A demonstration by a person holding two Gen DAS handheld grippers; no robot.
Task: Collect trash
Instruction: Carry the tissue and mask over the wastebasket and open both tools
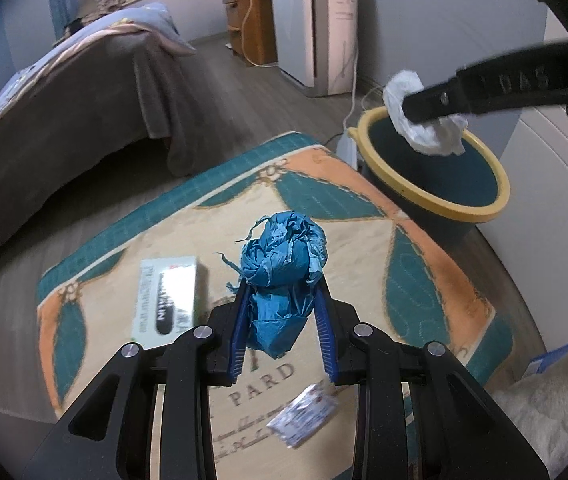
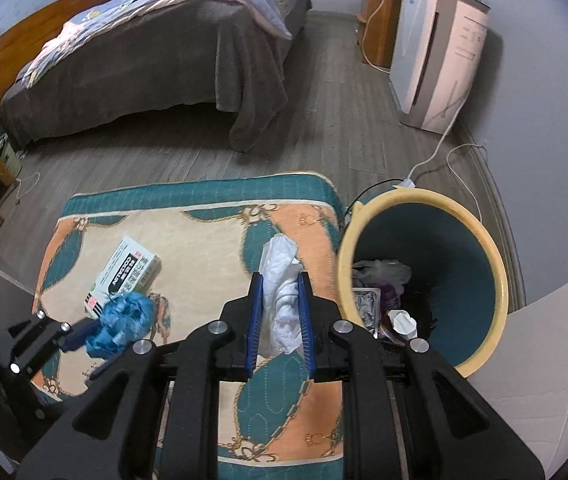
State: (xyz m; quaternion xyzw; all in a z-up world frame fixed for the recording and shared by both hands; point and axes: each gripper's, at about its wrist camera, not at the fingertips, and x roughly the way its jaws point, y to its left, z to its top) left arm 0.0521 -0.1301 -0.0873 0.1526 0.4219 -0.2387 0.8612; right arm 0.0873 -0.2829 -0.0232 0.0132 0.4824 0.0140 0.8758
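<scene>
Clamped in the right gripper (image 2: 281, 316), low in the frame's centre, a white tissue wad (image 2: 282, 280) sits just left of the yellow-rimmed bin (image 2: 502, 276) — nearer it than the left gripper (image 1: 282, 314), pinching blue crumpled paper (image 1: 284, 256) — so the drop lies rightward.

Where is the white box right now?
In both wrist views the white box lies on the rug, left of the left gripper's blue paper wad.

we see the bin (image 2: 424, 280) mouth open from above, trash only at its bottom, our right gripper (image 1: 424, 112) hanging over its rim, box (image 1: 168, 300) and wrapper (image 1: 304, 416) lying on the rug (image 1: 424, 280), bare floor (image 2: 164, 160) up to the bed (image 2: 144, 60)
</scene>
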